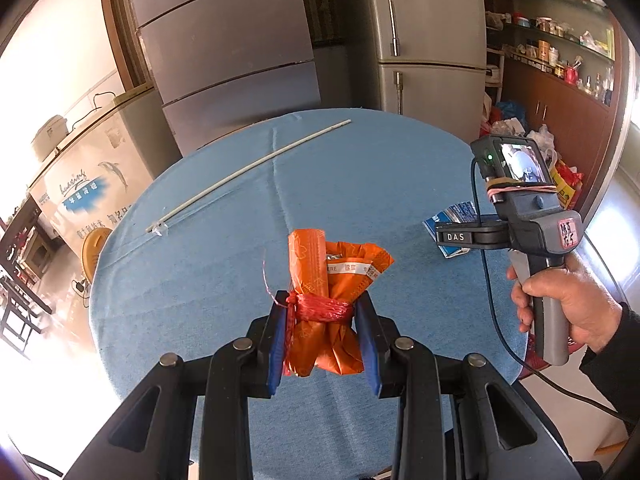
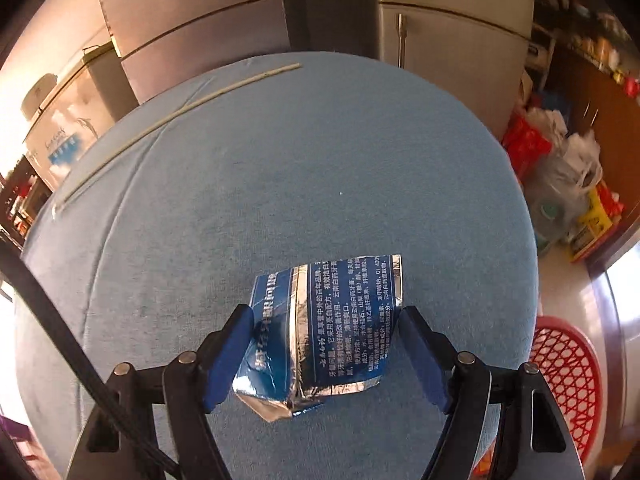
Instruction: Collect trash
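Note:
An orange wrapper bundle (image 1: 326,304), tied with red string, stands between the pads of my left gripper (image 1: 323,308). The pads press its sides, so the gripper is shut on it over the blue tablecloth (image 1: 224,264). A crumpled blue and silver foil packet (image 2: 320,328) lies on the cloth between the open jaws of my right gripper (image 2: 326,324). The pads stand close to its edges without squeezing it. The right gripper (image 1: 456,236) and the packet (image 1: 452,216) also show in the left wrist view at the right. A long white stick (image 1: 248,172) lies at the table's far left.
A red plastic basket (image 2: 568,384) stands on the floor right of the table. Plastic bags (image 2: 560,168) are piled by a brown cabinet. Two grey refrigerators (image 1: 424,36) and a white chest freezer (image 1: 92,172) stand behind the round table.

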`<action>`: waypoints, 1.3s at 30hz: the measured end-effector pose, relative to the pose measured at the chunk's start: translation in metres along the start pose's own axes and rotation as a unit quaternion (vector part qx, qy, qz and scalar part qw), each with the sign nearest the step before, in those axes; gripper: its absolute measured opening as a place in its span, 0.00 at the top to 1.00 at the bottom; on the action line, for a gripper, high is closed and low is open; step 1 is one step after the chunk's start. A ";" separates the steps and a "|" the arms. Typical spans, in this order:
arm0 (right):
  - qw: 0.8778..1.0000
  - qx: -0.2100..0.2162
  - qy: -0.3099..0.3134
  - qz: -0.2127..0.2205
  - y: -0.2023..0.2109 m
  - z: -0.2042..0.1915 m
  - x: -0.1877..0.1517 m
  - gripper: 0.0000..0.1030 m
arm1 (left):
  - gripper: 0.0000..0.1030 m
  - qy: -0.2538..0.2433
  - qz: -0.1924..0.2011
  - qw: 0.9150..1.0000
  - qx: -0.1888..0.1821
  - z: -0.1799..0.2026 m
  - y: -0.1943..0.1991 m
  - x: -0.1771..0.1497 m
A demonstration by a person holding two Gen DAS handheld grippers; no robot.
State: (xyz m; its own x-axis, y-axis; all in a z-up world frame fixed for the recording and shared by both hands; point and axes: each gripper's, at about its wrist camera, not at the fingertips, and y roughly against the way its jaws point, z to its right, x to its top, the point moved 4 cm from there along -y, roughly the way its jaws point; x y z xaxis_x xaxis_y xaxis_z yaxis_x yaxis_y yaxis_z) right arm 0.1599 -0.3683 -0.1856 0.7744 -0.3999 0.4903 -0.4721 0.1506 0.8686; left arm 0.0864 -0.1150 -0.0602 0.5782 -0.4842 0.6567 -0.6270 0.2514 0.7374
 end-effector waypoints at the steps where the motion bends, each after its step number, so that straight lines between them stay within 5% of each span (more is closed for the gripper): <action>1: 1.000 -0.001 0.005 0.000 0.000 0.000 0.000 0.26 | 0.67 0.001 0.000 1.000 0.001 0.000 0.000 0.000; 17: 0.998 0.060 -0.004 0.010 0.028 0.000 -0.016 0.45 | 0.67 -0.012 -0.002 1.000 -0.009 0.011 -0.006 0.000; 23: 0.997 0.077 -0.012 -0.006 0.022 -0.011 -0.021 0.35 | 0.67 -0.004 -0.008 1.000 -0.006 0.003 -0.010 -0.001; 32: 0.998 0.034 0.054 -0.011 0.013 -0.044 -0.029 0.21 | 0.67 0.007 -0.015 1.000 -0.008 -0.001 -0.015 -0.008; 39: 0.996 0.008 0.091 -0.004 0.014 -0.061 -0.031 0.25 | 0.67 0.014 -0.015 1.000 -0.007 -0.007 -0.015 -0.008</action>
State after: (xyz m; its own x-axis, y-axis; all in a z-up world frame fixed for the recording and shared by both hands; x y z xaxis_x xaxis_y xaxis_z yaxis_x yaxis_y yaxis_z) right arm 0.1552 -0.2992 -0.1840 0.8411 -0.2294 0.4898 -0.4714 0.1332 0.8718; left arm 0.0946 -0.1094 -0.0757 0.6111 -0.4678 0.6385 -0.6024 0.2483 0.7586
